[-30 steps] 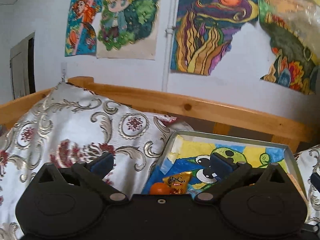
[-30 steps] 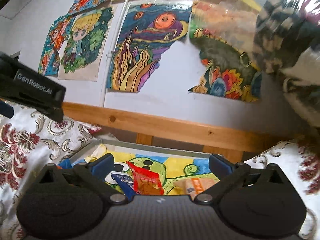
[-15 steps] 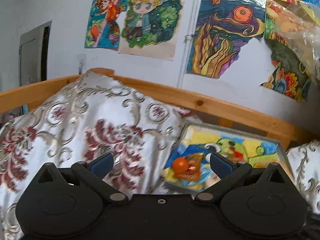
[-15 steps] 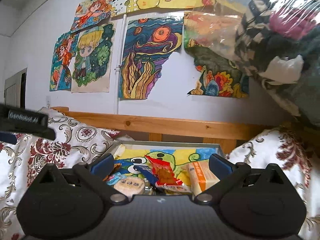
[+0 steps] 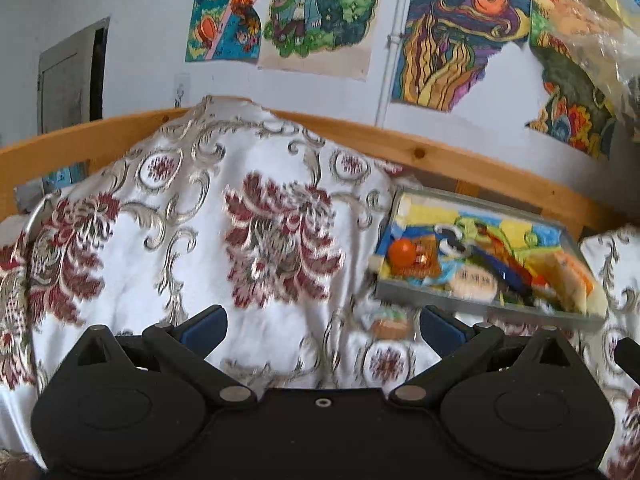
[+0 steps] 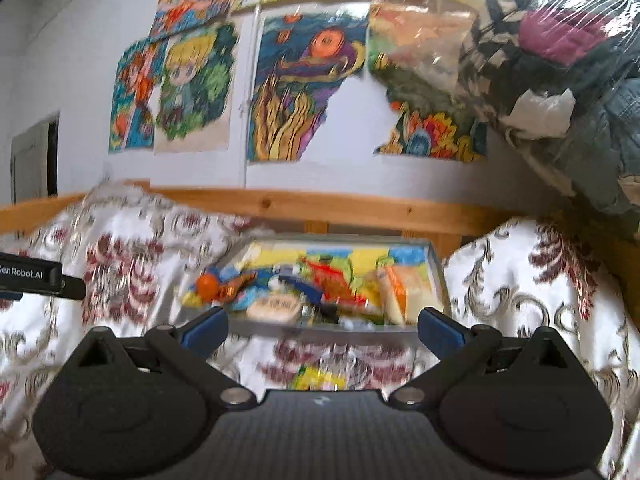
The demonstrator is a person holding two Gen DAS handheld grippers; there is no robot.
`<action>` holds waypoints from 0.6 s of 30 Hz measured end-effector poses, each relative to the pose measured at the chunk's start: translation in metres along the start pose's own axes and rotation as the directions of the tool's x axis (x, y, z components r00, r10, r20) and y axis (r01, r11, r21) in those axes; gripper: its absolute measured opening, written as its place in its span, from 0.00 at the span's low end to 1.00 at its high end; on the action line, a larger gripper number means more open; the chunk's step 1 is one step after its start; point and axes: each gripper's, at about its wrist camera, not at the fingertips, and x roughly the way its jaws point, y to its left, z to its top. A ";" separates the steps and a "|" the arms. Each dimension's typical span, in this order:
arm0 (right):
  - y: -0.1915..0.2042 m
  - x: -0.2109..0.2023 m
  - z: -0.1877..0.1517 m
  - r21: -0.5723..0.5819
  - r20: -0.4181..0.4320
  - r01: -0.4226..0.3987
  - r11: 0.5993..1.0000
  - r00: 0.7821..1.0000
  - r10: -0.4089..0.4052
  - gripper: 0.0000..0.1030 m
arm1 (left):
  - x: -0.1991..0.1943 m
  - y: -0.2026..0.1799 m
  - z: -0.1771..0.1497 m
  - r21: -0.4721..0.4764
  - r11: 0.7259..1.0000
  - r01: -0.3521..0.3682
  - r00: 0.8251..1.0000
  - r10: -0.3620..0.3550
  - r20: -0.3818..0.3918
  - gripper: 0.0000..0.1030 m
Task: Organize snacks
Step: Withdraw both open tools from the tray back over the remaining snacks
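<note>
Two views cover this step. Left wrist view: the left gripper (image 5: 322,322) has its fingers spread wide and holds nothing, above the patterned cloth (image 5: 192,240). One tray (image 5: 476,307) lies to its right against the wooden rail (image 5: 460,164); one orange ball (image 5: 402,251) sits at the tray's left end. One small packet (image 5: 387,322) lies on the cloth just outside the tray's near edge. Approach it level and close slowly; the wrapper probably slips.

Right wrist view: the right gripper (image 6: 323,326) is also spread and empty, facing the tray's near edge. One yellow packet (image 6: 320,380) lies loose before it. Tray contents are blurred, at least five items.
</note>
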 end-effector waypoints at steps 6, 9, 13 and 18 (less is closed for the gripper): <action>0.021 -0.003 -0.019 -0.058 -0.117 -0.029 0.998 0.993 0.022 1.00 | -0.002 0.009 -0.030 0.063 0.998 0.031 0.999 -0.028 -0.045 0.99; 0.028 0.001 -0.026 -0.058 -0.184 -0.048 0.997 0.982 0.037 1.00 | -0.001 0.013 -0.042 0.098 0.994 0.043 0.997 -0.037 -0.065 0.99; 0.030 0.015 -0.037 -0.033 -0.284 -0.051 0.998 0.958 0.040 1.00 | 0.001 0.018 -0.055 0.136 0.989 0.056 0.996 -0.045 -0.082 0.99; 0.026 0.029 -0.051 0.020 -0.387 -0.026 0.999 0.922 0.032 1.00 | 0.006 0.022 -0.065 0.170 0.984 0.058 0.994 -0.040 -0.106 0.99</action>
